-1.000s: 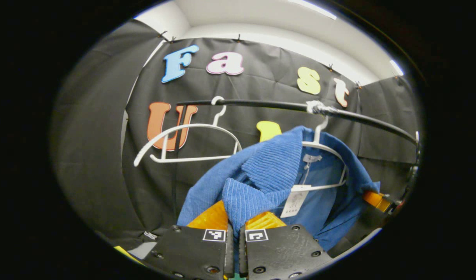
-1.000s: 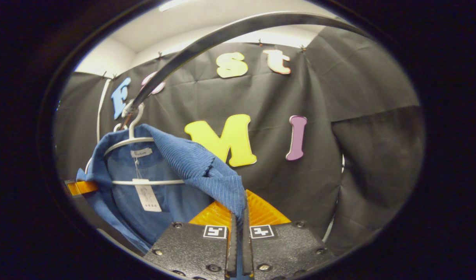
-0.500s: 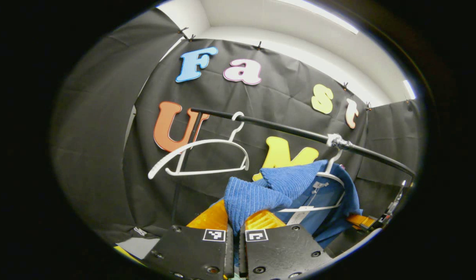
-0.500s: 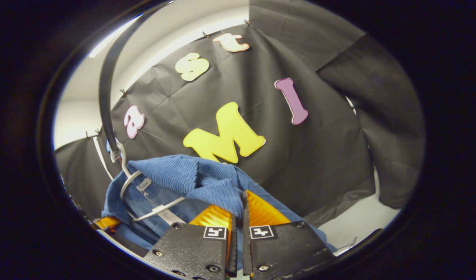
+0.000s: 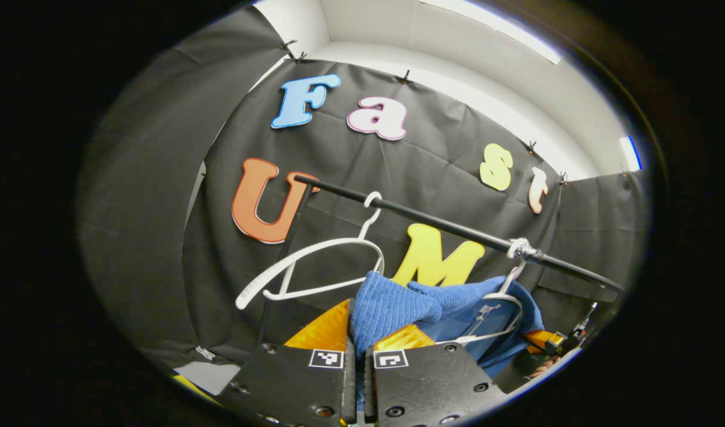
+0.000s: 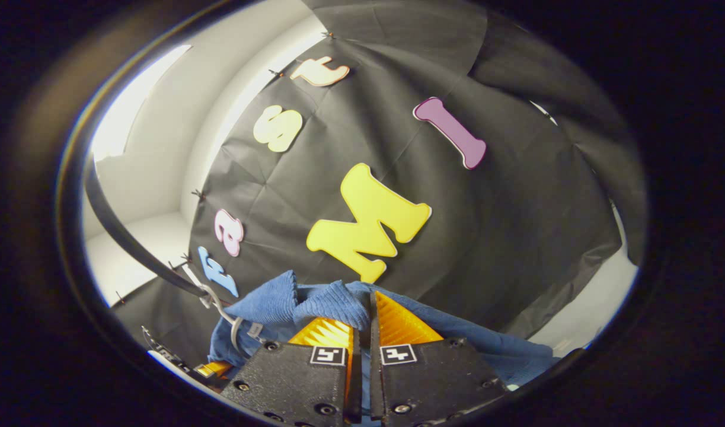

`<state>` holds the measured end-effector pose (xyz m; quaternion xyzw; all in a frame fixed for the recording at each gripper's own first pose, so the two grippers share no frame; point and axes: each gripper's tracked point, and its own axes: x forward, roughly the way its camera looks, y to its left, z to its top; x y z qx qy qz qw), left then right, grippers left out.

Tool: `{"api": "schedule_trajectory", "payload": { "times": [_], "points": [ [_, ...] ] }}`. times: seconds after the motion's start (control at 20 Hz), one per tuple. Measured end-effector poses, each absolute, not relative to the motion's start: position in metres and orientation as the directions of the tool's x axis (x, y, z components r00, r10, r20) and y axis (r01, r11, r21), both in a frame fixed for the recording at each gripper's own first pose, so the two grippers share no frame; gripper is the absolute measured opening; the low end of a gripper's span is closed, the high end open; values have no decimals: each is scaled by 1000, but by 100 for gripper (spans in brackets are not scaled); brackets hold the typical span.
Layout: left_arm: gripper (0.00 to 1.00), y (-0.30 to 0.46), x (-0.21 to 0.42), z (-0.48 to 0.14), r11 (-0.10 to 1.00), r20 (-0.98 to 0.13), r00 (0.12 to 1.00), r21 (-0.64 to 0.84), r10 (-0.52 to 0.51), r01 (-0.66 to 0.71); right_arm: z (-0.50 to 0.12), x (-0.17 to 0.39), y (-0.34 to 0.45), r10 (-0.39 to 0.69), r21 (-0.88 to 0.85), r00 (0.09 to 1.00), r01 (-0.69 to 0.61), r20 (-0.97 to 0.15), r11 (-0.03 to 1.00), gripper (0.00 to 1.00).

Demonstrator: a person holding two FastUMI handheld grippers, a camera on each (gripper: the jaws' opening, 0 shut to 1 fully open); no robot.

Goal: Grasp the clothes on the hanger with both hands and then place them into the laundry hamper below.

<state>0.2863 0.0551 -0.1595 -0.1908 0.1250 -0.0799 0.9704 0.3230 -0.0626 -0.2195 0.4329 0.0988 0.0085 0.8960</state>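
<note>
Step in hand: lifting the garment off its hanger, both grips already made.

Left gripper (image 5: 357,332): the fingers are closed nearly together, pinching a fold of the blue ribbed cardigan (image 5: 392,305) between them. The fabric bunches directly above the fingertips and runs off to the right of the gripper, where it is draped over the white hanger (image 5: 504,299). That hanger hooks on the black clothes rail (image 5: 445,228), above and to the right of the gripper. An empty white hanger (image 5: 315,267) hangs on the same rail, above and to the left of the fingers. The right gripper's tip and part of a hand sit at the far lower right, beside the garment.

Right gripper (image 6: 362,332): the fingers are likewise closed on a bunched fold of the cardigan (image 6: 329,305), which lies immediately ahead of the fingertips and spreads to both sides below them. The hanger hook (image 6: 220,308) and rail (image 6: 131,243) lie to the left of this gripper.

Judgement: the garment appears partly gathered but not yet free of the hanger. The next move calls for drawing both grippers together away from the hanger until the shoulders slip clear, then lowering to the hamper, whose position cannot be told.
</note>
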Motion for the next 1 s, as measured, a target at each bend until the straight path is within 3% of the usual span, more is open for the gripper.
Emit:
{"api": "schedule_trajectory", "payload": {
  "times": [0.35,0.65,0.7,0.75,1.0],
  "points": [
    [5,56,303,-144,911,-196,950,-382,-243,154,-195,353,-77,146,816,986,-16,-84,578,8],
    [5,53,319,-145,904,-223,923,-368,-313,218,-195,380,-88,185,813,979,-42,-82,580,8],
    [10,53,323,-148,900,-233,916,-372,-327,227,-197,384,-89,198,813,977,-48,-83,580,8],
    [5,54,326,-150,896,-240,911,-379,-337,232,-200,390,-92,206,808,975,-53,-86,587,8],
    [5,54,338,-164,873,-270,881,-412,-389,260,-209,412,-95,267,816,959,-82,-91,573,8]
  ]
}}
